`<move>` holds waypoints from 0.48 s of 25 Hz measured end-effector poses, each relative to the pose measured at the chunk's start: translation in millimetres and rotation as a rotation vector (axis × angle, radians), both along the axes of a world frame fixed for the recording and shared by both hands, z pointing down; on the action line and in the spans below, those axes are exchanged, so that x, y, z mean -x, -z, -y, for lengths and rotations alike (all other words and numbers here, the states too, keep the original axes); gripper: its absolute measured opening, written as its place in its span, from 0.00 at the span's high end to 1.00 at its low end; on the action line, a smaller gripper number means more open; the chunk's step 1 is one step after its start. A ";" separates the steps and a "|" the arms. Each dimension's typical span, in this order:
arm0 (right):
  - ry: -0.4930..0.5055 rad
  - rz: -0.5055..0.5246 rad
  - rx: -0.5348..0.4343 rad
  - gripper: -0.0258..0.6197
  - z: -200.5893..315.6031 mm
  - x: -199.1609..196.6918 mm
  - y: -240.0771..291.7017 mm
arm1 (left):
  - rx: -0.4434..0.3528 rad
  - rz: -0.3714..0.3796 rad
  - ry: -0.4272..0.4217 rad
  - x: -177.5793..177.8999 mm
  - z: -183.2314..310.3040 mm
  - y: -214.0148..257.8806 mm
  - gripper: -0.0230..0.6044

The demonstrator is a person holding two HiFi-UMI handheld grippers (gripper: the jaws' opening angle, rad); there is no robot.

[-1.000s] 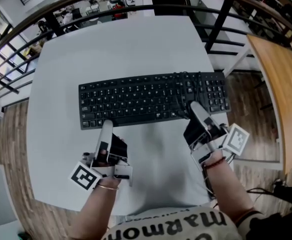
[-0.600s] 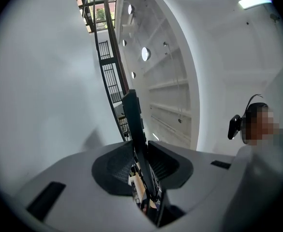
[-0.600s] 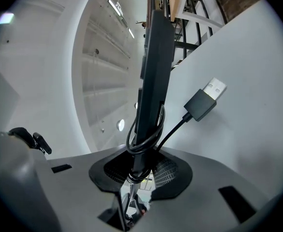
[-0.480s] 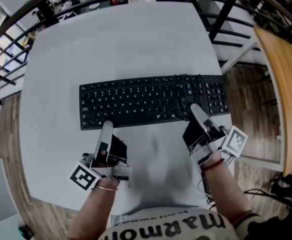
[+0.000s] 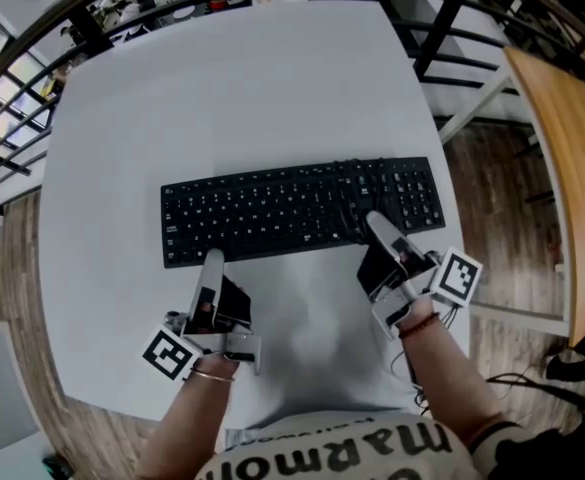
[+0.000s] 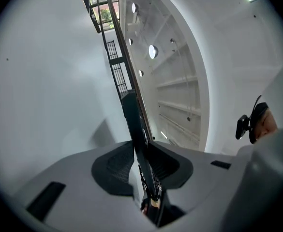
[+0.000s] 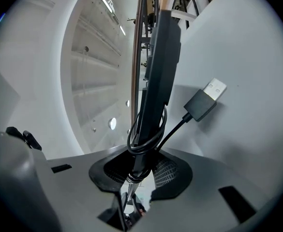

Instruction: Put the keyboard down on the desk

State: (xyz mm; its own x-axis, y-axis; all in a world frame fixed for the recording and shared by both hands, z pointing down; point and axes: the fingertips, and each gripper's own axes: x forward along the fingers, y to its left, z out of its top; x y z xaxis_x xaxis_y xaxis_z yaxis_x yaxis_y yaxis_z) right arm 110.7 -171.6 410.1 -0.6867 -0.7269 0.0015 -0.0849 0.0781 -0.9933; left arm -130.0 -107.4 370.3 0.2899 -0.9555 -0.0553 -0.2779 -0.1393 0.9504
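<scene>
- Far left: black railing runs past the worktop's corner, with wooden floor beside it.
- Worktop: pale grey, matte and roughly square. It fills most of the head view.
- Left hand-held gripper: points away from the person and is clenched on the keyboard's near edge at its left end. Its own view shows the thin black edge pinched between the pads. The left marker cube sits at its rear by the wrist.
- Keyboard: black, full-size, keys up. It lies crosswise over the middle of the worktop, slightly skewed, with the right end farther from the person. It is held along its near edge by both tools. I cannot tell whether its underside touches the surface.
- Right hand-held gripper: clamped on the near edge near the number-pad end. The right marker cube is behind it.
- Cable: black, looped round the keyboard right at the right jaws, and part of the loop is caught in the grip. Its USB plug sticks out free on the worktop side.
- Far right: a wooden tabletop stands well apart, with dark railing bars between it and the worktop.
- Bottom edge: a printed shirt.
</scene>
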 end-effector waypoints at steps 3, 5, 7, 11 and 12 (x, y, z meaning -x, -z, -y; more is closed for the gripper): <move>0.008 -0.005 0.011 0.78 1.2 1.2 0.0 | 0.014 0.001 0.001 0.4 0.3 -0.9 0.82; 0.007 -0.007 0.023 0.78 1.8 0.9 -0.1 | 0.026 -0.004 0.004 -0.1 0.7 -1.0 0.82; 0.009 -0.010 0.036 0.78 2.1 0.6 -0.2 | 0.038 -0.003 0.006 -0.5 0.4 -0.3 0.82; 0.015 -0.014 0.062 0.78 1.3 0.2 -0.7 | 0.056 0.003 0.010 -0.8 -0.6 1.3 0.82; 0.014 -0.014 0.068 0.78 1.1 0.1 -1.2 | 0.061 0.003 0.010 -0.7 -0.7 1.1 0.82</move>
